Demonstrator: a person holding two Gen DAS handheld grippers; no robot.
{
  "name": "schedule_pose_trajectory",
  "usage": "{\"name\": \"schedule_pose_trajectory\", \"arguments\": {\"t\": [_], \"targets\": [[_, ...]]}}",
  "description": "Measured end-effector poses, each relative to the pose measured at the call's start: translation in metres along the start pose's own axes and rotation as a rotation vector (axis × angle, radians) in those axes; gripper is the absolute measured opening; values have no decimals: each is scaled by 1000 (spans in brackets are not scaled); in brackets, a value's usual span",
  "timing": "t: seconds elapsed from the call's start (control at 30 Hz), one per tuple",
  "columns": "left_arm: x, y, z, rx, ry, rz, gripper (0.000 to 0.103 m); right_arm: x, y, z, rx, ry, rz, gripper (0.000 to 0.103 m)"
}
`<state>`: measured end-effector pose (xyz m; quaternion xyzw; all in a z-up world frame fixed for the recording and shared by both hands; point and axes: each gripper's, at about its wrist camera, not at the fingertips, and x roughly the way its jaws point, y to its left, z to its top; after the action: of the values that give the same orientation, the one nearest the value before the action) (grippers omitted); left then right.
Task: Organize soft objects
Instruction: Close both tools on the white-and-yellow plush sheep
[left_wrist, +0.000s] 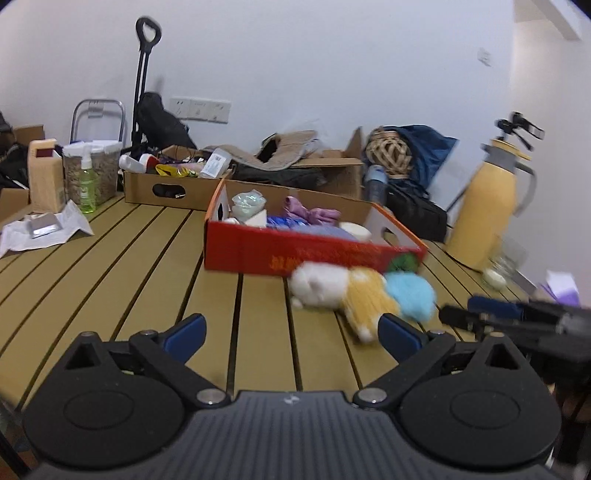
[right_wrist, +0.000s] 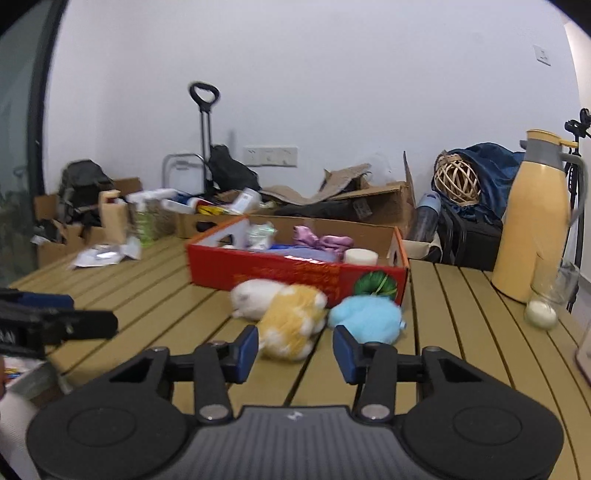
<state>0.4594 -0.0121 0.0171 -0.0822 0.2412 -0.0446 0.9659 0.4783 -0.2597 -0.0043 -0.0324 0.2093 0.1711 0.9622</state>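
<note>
both grippers gape, empty; yellow plush (right_wrist: 291, 325) beside red box (right_wrist: 295, 275)

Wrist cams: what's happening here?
Both grippers are open and empty over the slatted table. The right gripper lines up on the yellow-white plush, which lies with a white plush and a blue plush in front of the red box. The left gripper hovers nearby.
</note>
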Motion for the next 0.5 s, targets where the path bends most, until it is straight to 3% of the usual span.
{"name": "schedule_pose_trajectory", "arguments": {"t": [0.2,0.23,0.27,0.3,0.33,0.4,0.43,0.47,0.5], "targets": [[65,10,26,-24,-40,56,96,91,-8,14,-71,79,-102,38],[70,16,24,-53,-54,63,96,102,-8,12,-68,92,-87,35],[72,24,20,-82,-60,58,96,110,-6,9,-59,100,-75,23],[74,30,17,-101,-60,53,96,108,-1,8,-59,102,-32,10],[75,37,15,-119,-50,64,96,103,2,8,-44,99,87,10],[77,46,15,-141,-34,83,96,95,4,6,59,96,423,14],[76,50,16,-159,-25,62,96,93,4,6,81,98,520,14],[74,53,15,-167,-13,20,96,89,5,8,74,83,542,14],[73,54,14,-163,2,-22,97,87,2,11,69,65,509,18]]}}
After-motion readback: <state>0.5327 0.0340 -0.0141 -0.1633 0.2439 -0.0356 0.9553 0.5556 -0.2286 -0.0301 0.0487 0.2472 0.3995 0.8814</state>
